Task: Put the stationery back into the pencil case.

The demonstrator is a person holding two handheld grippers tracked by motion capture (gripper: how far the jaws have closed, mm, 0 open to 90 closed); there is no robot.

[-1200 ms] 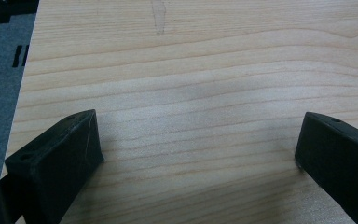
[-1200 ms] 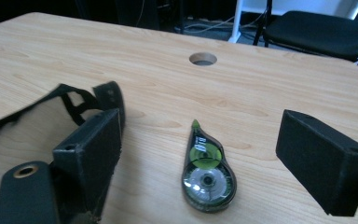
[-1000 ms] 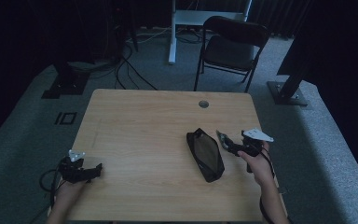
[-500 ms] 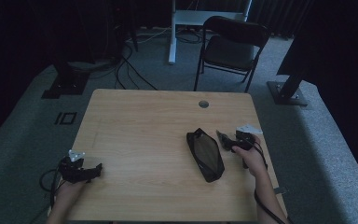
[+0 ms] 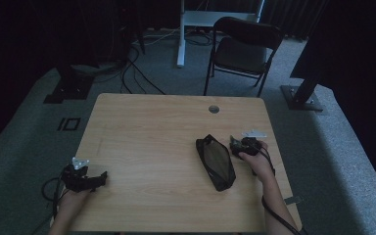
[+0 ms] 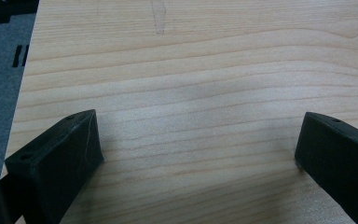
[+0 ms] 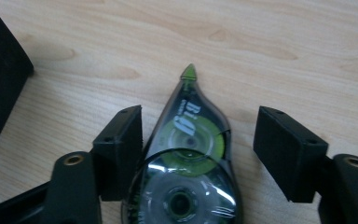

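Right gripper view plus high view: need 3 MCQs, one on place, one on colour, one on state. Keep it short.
1. Where does the correction tape dispenser lie?
A. between the right gripper jaws
B. on the black pouch
C. on the chair

2. What colour is the dispenser's tip?
A. red
B. green
C. white

3. How do the left gripper jaws stand?
A. shut on a pen
B. shut on the pouch
C. wide apart over bare table

Key: 1 A, the dispenser lies on the wood between the two jaws, the right-hand one clear of it. 2 B, the pointed tip is green. 3 C, only wood grain lies between them.
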